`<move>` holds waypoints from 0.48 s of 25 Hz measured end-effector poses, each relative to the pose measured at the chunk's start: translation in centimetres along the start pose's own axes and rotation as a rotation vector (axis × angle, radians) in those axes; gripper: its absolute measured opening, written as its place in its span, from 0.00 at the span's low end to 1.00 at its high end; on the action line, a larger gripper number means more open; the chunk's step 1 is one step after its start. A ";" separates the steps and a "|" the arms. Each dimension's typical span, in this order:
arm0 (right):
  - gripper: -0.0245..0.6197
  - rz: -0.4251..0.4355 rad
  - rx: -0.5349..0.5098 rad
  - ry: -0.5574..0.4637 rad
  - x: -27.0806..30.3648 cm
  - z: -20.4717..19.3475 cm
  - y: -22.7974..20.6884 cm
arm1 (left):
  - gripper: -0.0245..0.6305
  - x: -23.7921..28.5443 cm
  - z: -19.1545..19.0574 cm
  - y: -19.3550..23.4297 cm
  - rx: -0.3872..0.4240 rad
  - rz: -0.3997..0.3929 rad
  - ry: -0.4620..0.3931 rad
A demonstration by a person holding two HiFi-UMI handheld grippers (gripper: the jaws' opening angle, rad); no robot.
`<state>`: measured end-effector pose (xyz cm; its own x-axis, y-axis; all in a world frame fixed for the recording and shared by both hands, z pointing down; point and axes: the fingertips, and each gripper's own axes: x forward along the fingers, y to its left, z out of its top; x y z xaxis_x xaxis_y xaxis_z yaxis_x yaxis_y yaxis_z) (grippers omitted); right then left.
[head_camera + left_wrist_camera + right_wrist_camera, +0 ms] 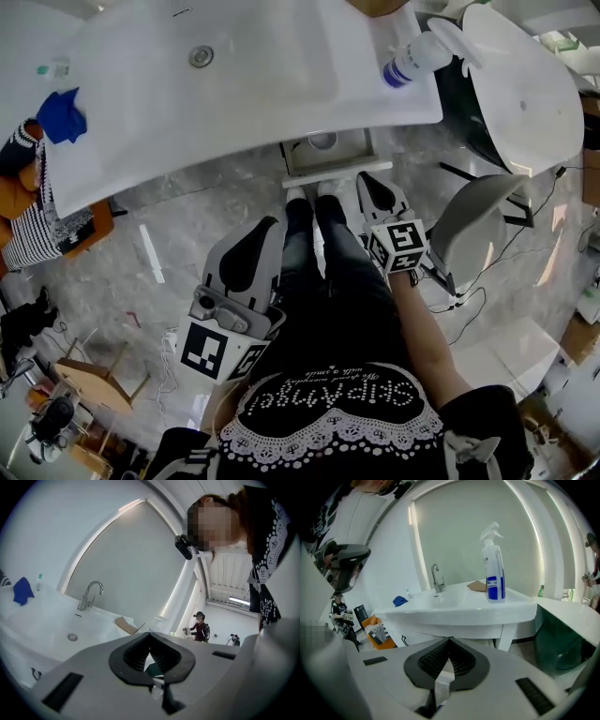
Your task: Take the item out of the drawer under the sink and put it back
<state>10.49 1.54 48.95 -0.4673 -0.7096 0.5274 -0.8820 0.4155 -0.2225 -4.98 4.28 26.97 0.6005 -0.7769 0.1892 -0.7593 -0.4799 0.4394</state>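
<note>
White porcelain fills the top of the head view, where the sink (262, 103) lies at twelve o'clock from the person's legs (319, 262). A spray bottle (412, 64) stands on its rim at about one o'clock and a blue cloth (61, 114) lies on it at ten o'clock. The tap (436, 578) rises at the basin's far side.

Just under the sink's near edge, straight ahead at twelve o'clock, a pale drawer (330, 167) juts out over the grey floor (187, 225). A round thing (322, 141) shows at its back, half under the rim. I cannot tell what it is.

The left gripper (150, 634) sits at the legs' nine o'clock side and the right gripper (449, 640) at their three o'clock side. Both are well apart from the drawer and point toward the sink. On each, the ribbed black pads meet at the tips with nothing pinched between them.
</note>
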 end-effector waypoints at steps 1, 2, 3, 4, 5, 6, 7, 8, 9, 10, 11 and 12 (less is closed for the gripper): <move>0.07 0.000 -0.003 -0.012 -0.3 0.6 0.2 | 0.04 -0.2 0.3 0.0 0.006 0.001 -0.004; 0.06 0.001 -0.006 -0.024 -0.6 1.2 0.4 | 0.04 -0.4 0.5 0.0 0.011 0.003 -0.008; 0.06 0.002 -0.009 -0.035 -0.9 1.7 0.7 | 0.04 -0.5 0.7 0.1 0.016 0.004 -0.013; 0.06 0.003 -0.013 -0.046 -1.2 2.2 0.9 | 0.04 -0.6 1.0 0.2 0.021 0.006 -0.020; 0.06 0.004 -0.016 -0.057 -1.4 2.7 1.0 | 0.04 -0.7 1.3 0.2 0.027 0.009 -0.026; 0.06 0.006 -0.019 -0.069 -1.6 3.2 1.2 | 0.04 -0.9 1.5 0.3 0.034 0.013 -0.032; 0.07 0.008 -0.020 -0.082 -1.8 3.7 1.4 | 0.04 -1.0 1.8 0.4 0.043 0.017 -0.037; 0.06 0.009 -0.020 -0.098 -2.1 4.2 1.6 | 0.04 -1.1 2.0 0.4 0.053 0.019 -0.039; 0.06 0.009 -0.023 -0.114 -2.4 4.8 1.7 | 0.04 -1.3 2.3 0.4 0.063 0.021 -0.041; 0.06 0.010 -0.031 -0.132 -2.7 5.5 1.8 | 0.04 -1.3 2.4 0.3 0.073 0.021 -0.043; 0.06 0.011 -0.044 -0.148 -3.0 6.2 2.0 | 0.04 -1.4 2.6 0.3 0.081 0.021 -0.045; 0.06 0.014 -0.057 -0.164 -3.3 7.0 2.2 | 0.04 -1.4 2.8 0.2 0.089 0.021 -0.046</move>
<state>9.70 0.84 40.97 -0.4873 -0.7847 0.3831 -0.8726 0.4542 -0.1796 -6.72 4.11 24.33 0.5735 -0.8042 0.1561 -0.7923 -0.4960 0.3553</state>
